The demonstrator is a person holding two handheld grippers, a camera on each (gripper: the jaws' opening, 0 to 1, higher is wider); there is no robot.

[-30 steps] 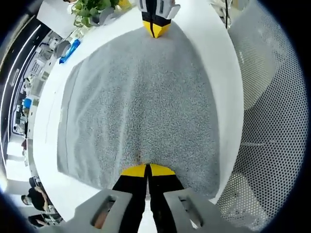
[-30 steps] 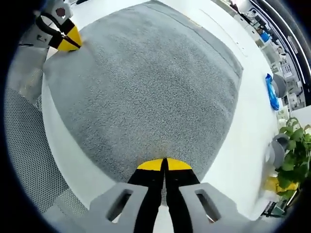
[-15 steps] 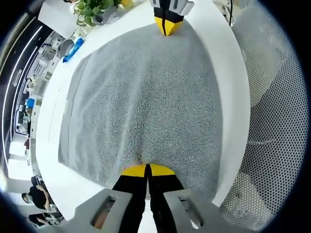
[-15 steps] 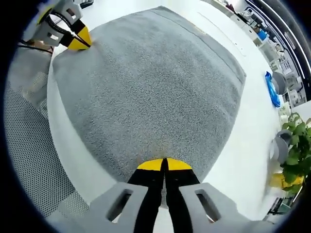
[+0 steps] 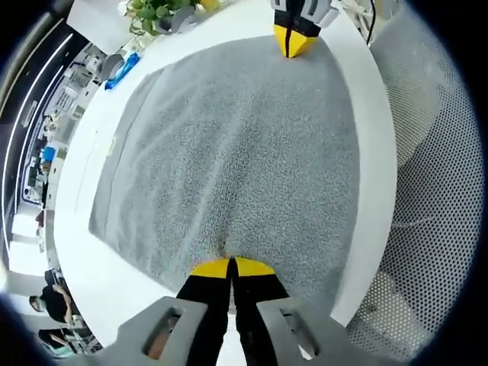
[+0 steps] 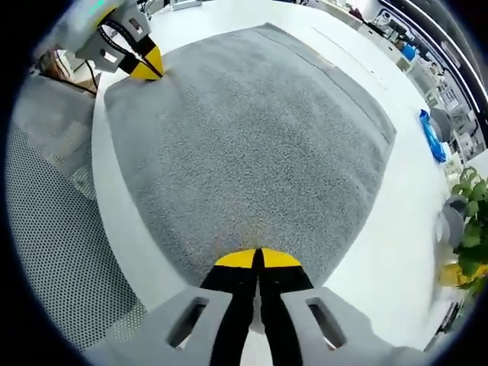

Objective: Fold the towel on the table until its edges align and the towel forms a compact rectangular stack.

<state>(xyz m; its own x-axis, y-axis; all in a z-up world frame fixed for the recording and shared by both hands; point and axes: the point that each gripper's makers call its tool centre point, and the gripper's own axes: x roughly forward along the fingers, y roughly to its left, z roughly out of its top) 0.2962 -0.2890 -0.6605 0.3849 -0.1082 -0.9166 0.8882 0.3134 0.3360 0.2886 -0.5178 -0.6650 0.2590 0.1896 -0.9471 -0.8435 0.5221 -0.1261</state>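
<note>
Left gripper view: the left gripper (image 5: 231, 268) has its yellow-tipped fingers (image 5: 210, 268) clenched on the near corner of the grey towel (image 5: 236, 152), which lies spread flat on the white desk (image 5: 76, 252), its side running close along the desk's edge beside a perforated grey surface (image 5: 435, 198). At the towel's far corner along that same edge, the right gripper (image 5: 296, 42) pinches the cloth, its fingers pressed together. Beyond the towel's far side, near the desk's opposite edge, a blue object (image 5: 122, 70) lies and a green plant (image 5: 156, 9) stands.

In the right gripper view, the right gripper (image 6: 257, 259) grips its towel (image 6: 252, 145) corner, with the left gripper (image 6: 145, 65) at the far corner.
</note>
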